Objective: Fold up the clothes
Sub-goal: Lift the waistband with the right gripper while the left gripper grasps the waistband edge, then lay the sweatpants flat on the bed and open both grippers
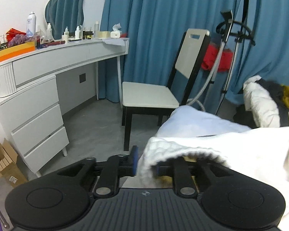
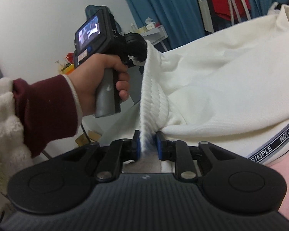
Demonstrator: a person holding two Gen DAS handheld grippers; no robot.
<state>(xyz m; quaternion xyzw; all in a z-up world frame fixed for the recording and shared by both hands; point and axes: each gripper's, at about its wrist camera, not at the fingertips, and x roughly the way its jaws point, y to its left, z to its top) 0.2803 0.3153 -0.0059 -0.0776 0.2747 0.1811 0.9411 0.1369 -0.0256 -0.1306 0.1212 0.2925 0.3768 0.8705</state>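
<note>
The right gripper (image 2: 147, 144) has its two blue-padded jaws closed on the ribbed hem (image 2: 150, 100) of a white garment (image 2: 221, 77), the knit band squeezed flat between the pads and running up and away from them, pulled taut. At the far end of that band the left gripper (image 2: 137, 56) has the same hem in its grip, the fabric bunched at its black tip; a hand (image 2: 100, 71) in a dark red sleeve (image 2: 44, 111) with a white cuff wraps round its grey handle, and a small lit screen faces back on its top. In the left wrist view the left gripper (image 1: 145, 163) shows its left blue pad bare while the white cloth (image 1: 212, 146) drapes over the right finger and hides it, so from there alone the width of the gap cannot be read. The body of the garment spreads to the right of both tools, hanging in soft folds, with a black and grey woven tape (image 2: 275, 144) printed "NOT-SIMPLE" along its lower edge. Beyond lie a bed (image 1: 198, 123) with a pile of other clothes (image 1: 269, 100), a white chair (image 1: 156, 94) with a black frame, a white dressing table (image 1: 48, 63) crowded with bottles, and blue curtains (image 1: 163, 28).
</note>
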